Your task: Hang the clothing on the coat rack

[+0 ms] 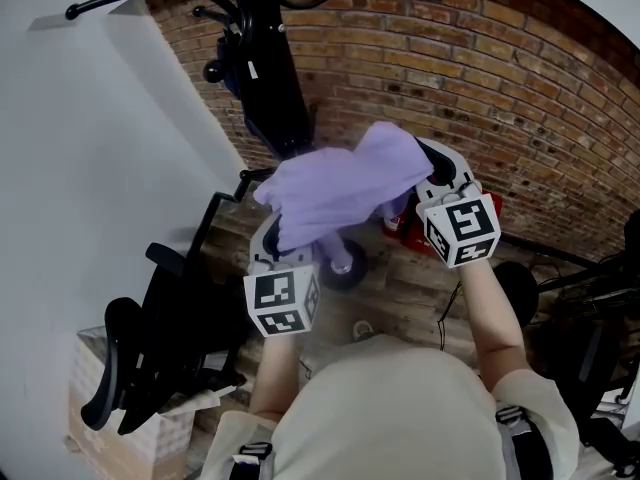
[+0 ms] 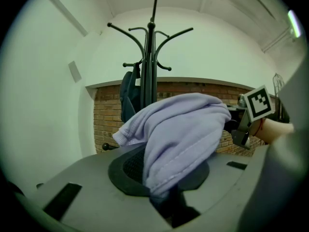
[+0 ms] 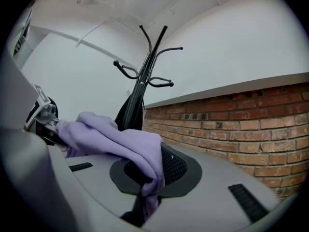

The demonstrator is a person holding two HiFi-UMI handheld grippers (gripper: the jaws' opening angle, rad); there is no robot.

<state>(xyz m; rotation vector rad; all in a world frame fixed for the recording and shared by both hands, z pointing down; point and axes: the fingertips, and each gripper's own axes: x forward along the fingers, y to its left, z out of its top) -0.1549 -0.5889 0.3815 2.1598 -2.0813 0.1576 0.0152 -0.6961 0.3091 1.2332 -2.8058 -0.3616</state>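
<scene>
Currently you are clenching the fingers of the left gripper [image 1: 270,253] and the right gripper [image 1: 445,193] on the lavender garment [image 1: 340,188], carrying it bunched near the coat rack [image 1: 265,58], so hooking it is remaining.

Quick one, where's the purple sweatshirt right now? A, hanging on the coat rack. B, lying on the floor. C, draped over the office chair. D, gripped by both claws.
D: the purple sweatshirt is pinched in the left claw and the right claw, in front of the coat rack.
</scene>
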